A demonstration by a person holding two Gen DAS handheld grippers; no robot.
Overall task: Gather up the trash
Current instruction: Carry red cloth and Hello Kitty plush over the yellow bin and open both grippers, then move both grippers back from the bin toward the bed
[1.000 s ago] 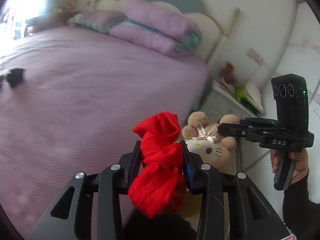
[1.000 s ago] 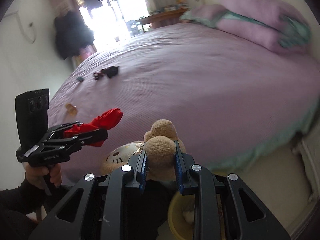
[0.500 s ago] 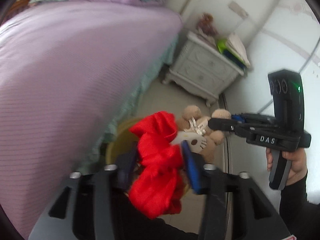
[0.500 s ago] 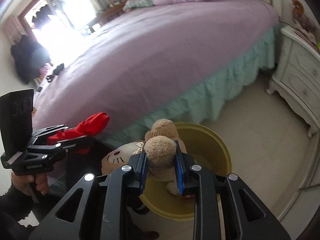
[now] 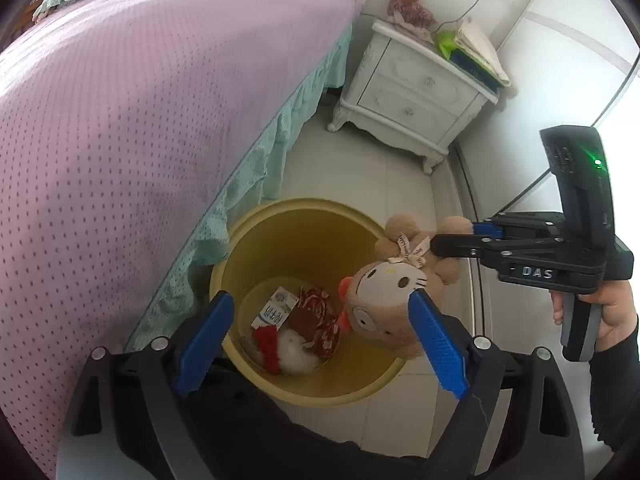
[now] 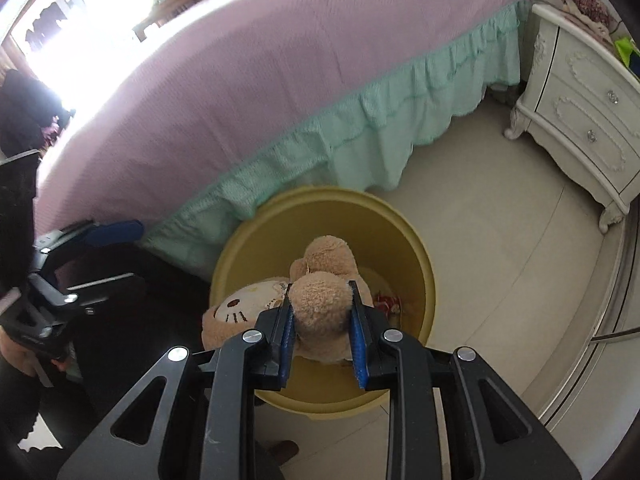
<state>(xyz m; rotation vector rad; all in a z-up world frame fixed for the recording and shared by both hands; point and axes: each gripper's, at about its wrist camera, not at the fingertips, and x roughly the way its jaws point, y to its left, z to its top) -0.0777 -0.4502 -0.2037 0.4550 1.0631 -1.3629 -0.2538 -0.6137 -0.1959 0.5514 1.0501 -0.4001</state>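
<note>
A yellow bin point(image 5: 280, 236) stands on the floor beside the bed; it also shows in the right wrist view point(image 6: 416, 264). Inside lie a red cloth point(image 5: 268, 342), a red wrapper point(image 5: 316, 312), a small carton point(image 5: 276, 308) and something white. My left gripper point(image 5: 320, 338) is open and empty over the bin. My right gripper point(image 6: 322, 344) is shut on a tan plush toy point(image 6: 324, 308) with a cat face, held over the bin's rim. The plush point(image 5: 384, 308) and the right gripper point(image 5: 452, 246) also show in the left wrist view.
The purple bed point(image 5: 140, 100) with a teal skirt point(image 6: 360, 128) borders the bin on the left. A white nightstand point(image 5: 416, 92) with books and a doll stands beyond, also in the right wrist view point(image 6: 584, 120). Tiled floor point(image 6: 500, 240) lies to the right of the bin.
Both grippers swung down from the bed to over the bin. My left gripper opened and the red cloth dropped into the bin. The right gripper still holds the plush.
</note>
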